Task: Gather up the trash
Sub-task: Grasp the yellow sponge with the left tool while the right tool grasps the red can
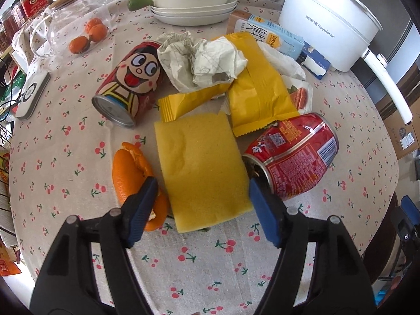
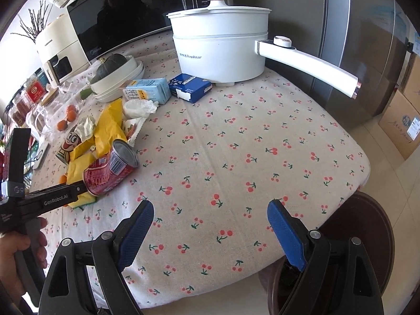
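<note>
Holding kumquats (image 1: 89,35), glass jar (image 1: 68,23)

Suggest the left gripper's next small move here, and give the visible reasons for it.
Probably ease the left gripper forward and down so its open jaws straddle the sponge, then close. The sponge lies flat between the jaws, nearest of the clutter, with the peel and red can close on either side. The right gripper is open over bare cloth.
</note>
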Demonstrator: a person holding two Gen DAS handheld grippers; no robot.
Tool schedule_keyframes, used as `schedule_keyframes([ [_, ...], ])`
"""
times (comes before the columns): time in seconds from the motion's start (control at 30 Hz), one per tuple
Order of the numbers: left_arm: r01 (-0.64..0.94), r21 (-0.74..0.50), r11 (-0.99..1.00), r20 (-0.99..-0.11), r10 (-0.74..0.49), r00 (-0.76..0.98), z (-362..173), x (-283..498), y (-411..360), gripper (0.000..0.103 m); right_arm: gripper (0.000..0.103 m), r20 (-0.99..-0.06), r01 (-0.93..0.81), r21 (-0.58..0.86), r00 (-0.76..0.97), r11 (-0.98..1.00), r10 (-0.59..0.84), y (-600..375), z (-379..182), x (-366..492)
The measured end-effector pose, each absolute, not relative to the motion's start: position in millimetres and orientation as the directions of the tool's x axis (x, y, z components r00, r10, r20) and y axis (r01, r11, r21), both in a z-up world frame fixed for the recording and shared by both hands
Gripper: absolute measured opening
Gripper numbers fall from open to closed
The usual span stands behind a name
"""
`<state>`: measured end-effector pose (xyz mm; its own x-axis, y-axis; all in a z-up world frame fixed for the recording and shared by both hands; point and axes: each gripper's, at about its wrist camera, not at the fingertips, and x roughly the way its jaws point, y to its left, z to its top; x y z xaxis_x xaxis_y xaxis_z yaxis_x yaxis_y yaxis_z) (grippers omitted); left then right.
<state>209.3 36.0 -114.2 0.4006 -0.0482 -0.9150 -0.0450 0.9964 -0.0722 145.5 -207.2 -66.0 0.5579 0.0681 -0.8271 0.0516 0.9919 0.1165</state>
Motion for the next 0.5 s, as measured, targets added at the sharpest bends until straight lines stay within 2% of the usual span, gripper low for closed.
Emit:
schedule_keyframes([
  [0.07,-0.048,-0.073,0.996,-0.917,-0.048,0.397,-115.9,211.0,36.2,0.071,0.09,-0.832,0.048,0.112,0.551,0.993,0.068,-204.5,-68.9,147.4],
  [0.17,-0.028,-0.069,0.997,-0.916,-0.052,0.399,-112.0,210.6,33.8,0.062,0.09,-0.836,0.038,0.102,0.544,0.994,0.065,-199.5,-69.7,150.3],
  [0.43,-0.028,-0.176,0.984,-0.89,-0.147,0.432,-81.3,189.6,61.7,0.06,0.091,-0.821,-0.099,0.098,0.555,0.99,0.137,-154.5,-69.6,161.9],
  [0.5,-0.031,-0.201,0.979,-0.881,-0.167,0.442,-74.4,183.1,73.0,0.06,0.098,-0.818,-0.153,0.098,0.551,0.983,0.167,-136.1,-74.3,166.2],
])
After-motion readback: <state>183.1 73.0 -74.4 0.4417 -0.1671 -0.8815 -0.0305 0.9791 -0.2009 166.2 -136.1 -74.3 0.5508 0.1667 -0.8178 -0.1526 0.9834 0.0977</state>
